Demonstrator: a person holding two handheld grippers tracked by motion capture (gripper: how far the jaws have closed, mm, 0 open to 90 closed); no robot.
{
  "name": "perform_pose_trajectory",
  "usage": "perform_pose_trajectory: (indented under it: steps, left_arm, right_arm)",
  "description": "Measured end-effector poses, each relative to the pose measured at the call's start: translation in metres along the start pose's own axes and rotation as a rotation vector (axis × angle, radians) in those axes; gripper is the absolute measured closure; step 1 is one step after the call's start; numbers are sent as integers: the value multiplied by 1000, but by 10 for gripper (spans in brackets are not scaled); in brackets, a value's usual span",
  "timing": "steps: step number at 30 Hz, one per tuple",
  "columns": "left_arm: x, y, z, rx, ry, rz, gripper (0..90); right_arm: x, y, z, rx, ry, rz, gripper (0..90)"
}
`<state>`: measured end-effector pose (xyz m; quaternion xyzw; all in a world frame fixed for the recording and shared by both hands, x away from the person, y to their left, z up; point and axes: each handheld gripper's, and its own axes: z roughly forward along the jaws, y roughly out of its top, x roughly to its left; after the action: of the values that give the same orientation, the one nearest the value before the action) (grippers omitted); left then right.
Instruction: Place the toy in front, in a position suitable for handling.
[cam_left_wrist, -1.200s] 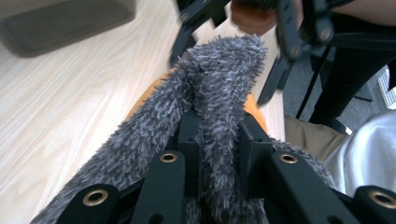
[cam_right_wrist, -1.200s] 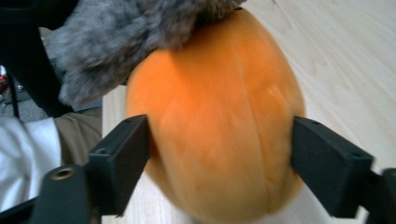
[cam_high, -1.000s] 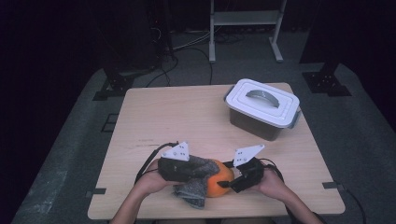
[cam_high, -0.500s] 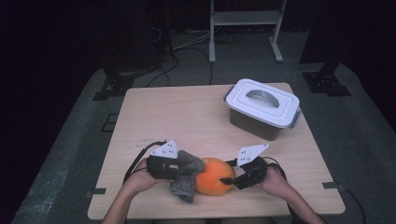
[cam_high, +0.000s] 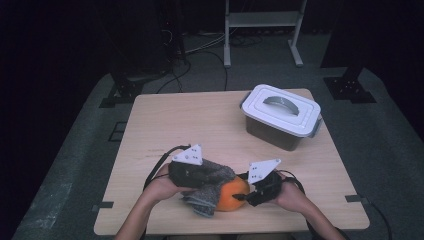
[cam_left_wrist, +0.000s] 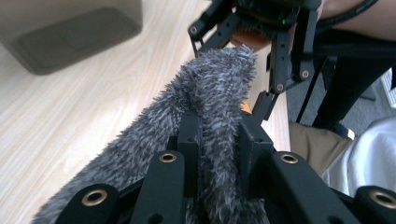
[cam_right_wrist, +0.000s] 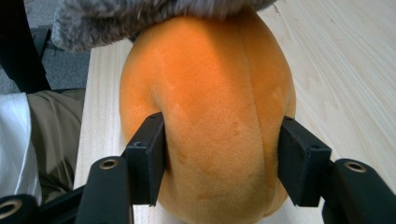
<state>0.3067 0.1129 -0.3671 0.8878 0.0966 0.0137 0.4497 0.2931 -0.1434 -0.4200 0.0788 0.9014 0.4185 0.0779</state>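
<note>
Table (cam_high: 200, 120), light wood, holds 3 items, catalogued from my side of it.

Item 1: orange plush ball (cam_high: 231, 195), soft and round, near the front edge of the table, between my 2 hands. My right gripper (cam_high: 249, 194) has it: in the right gripper view its 2 black pads (cam_right_wrist: 148, 156) press into both flanks of the ball (cam_right_wrist: 210, 126), one to each side, and the plush bulges between them. These jaws have just opened a shade, yet they grip the ball.

Item 2: grey fuzzy cloth (cam_high: 210, 182), shaggy pile, draped over the top and left side of the ball, with a fold hanging toward the table's front edge. My left gripper (cam_high: 212, 177) is clamped narrow on it: in the left gripper view a ridge of the cloth (cam_left_wrist: 210, 93) is pinched between my 2 jaws and runs on toward the right gripper (cam_left_wrist: 252, 60), which faces me from just beyond the cloth's end. In the right gripper view the cloth (cam_right_wrist: 154, 16) lies on the ball's crown.

Item 3: lidded storage box (cam_high: 281, 116), grey body, white lid with a handle, lid on, at the far right of the table, well apart from both grippers.
</note>
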Motion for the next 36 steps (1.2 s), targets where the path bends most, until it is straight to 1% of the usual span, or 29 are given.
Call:
perform_pose_trajectory:
  steps: [2, 3, 7, 10, 13, 15, 17, 19, 20, 22, 25, 26, 27, 28, 29, 31, 32, 34, 36]
  left_arm:
    - [1, -5, 2, 3, -1, -10, 740]
    - [2, -7, 1, 2, 0, -16, 740]
    - [3, -19, -6, 1, 9, -37, 740]
    - [4, -28, -12, 3, 17, -53, 740]
    - [6, -35, -17, 7, 27, -70, 740]
    - [7, -38, -16, 2, 25, -77, 740]
    - [8, -39, -16, 2, 23, -83, 740]
    - [9, -40, -16, 0, 21, -88, 740]
    - [10, -40, -17, 0, 19, -95, 740]
    - [11, -42, -17, -1, 18, -101, 740]
    - [13, -45, -18, -10, 18, -109, 740]
    - [12, -45, -18, -13, 20, -112, 740]
    - [12, -45, -18, -15, 22, -114, 740]
    - [12, -45, -18, -12, 28, -113, 740]
    - [12, -43, -19, -8, 39, -112, 740]
    - [11, -39, -20, 2, 58, -102, 740]
    - [10, -36, -21, 11, 64, -93, 741]
    - [7, -31, -21, 20, 73, -75, 741]
    - [3, -25, -19, 24, 71, -52, 741]
  right_arm:
    - [-1, -2, -1, 1, -1, 2, 391]
    - [-1, -3, -1, -3, 2, 11, 390]
    - [-3, -5, -2, -11, 12, 30, 391]
    - [-3, -5, -2, -9, 11, 23, 390]
    - [-3, -4, -2, -10, 9, 33, 380]
    - [-5, -4, -2, -18, 18, 56, 325]
    - [-6, -5, -3, -21, 20, 65, 278]
    - [-9, -7, -6, -28, 26, 80, 254]
    - [-10, -9, -7, -28, 28, 95, 245]
    - [-13, -14, -8, -31, 42, 121, 242]
    - [-18, -21, -3, -34, 72, 170, 236]
    - [-19, -23, -2, -39, 85, 185, 251]
    - [-20, -23, -2, -45, 92, 190, 303]
    - [-20, -23, -3, -47, 93, 185, 367]
    - [-19, -22, -5, -52, 86, 167, 420]
    - [-15, -17, -8, -56, 67, 143, 488]
    - [-14, -14, -10, -54, 61, 130, 499]
    - [-13, -8, -15, -53, 33, 99, 508]
    - [-13, -3, -21, -56, 7, 78, 509]
